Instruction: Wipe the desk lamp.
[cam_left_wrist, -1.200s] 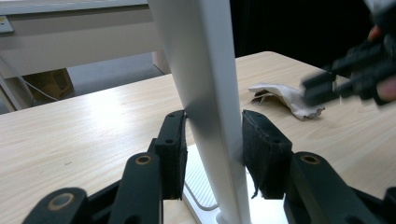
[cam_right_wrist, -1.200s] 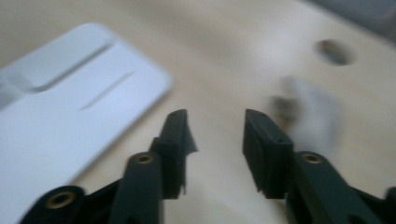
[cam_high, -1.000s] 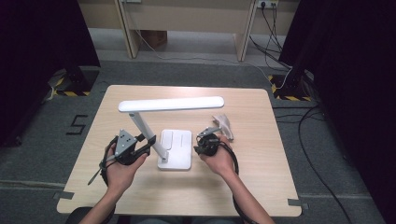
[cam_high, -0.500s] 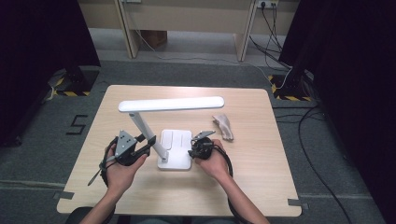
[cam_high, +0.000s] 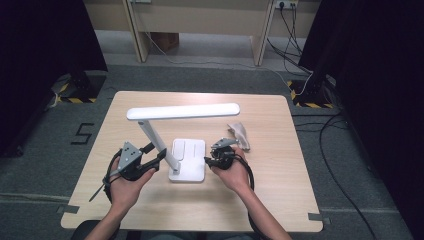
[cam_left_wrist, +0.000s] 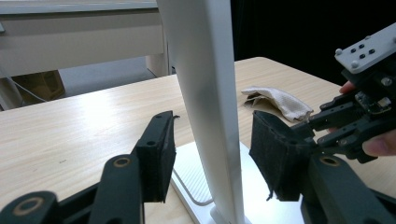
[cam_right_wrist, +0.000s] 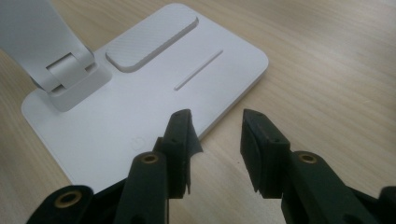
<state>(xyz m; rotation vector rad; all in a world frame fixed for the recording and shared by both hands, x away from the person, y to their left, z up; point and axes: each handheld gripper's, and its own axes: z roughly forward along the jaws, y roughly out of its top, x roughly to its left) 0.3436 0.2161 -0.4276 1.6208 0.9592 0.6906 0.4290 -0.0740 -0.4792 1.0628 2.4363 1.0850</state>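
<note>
High view: a white desk lamp with a flat rectangular plastic base (cam_high: 188, 160), a slanted stem and a long horizontal light bar stands near the middle of the pale wooden desk (cam_high: 280, 200). The left gripper (cam_high: 156, 156) sits at the foot of the stem, and the right gripper (cam_high: 209, 161) sits at the base's right edge. A crumpled off-white cloth (cam_high: 240, 135) lies on the desk just beyond the right hand.

Left gripper view: the white stem (cam_left_wrist: 205, 102) rises between the two black padded fingers (cam_left_wrist: 156, 158), with a gap showing on both sides. They have just been opening, so they are released around the stem, not clamped on it. The right gripper (cam_left_wrist: 327, 122) and the cloth (cam_left_wrist: 275, 100) show farther off.

Right gripper view: the fingers (cam_right_wrist: 180, 154) have just been opening too and grasp nothing. They hover over the near edge of the base (cam_right_wrist: 154, 88), with bare desk (cam_right_wrist: 327, 70) visible in the gap between them. A faint round mark (cam_right_wrist: 138, 142) shows on the base just ahead of the left finger. It may be a touch switch, though I cannot tell for sure.

The step in hand looks like steadying the lamp while working at its base. To do it well, the left fingers should close squarely on the stem low down, near the hinge, so the lamp does not tip. The right should then come in gently, pressing straight down instead of pushing the base sideways.
</note>
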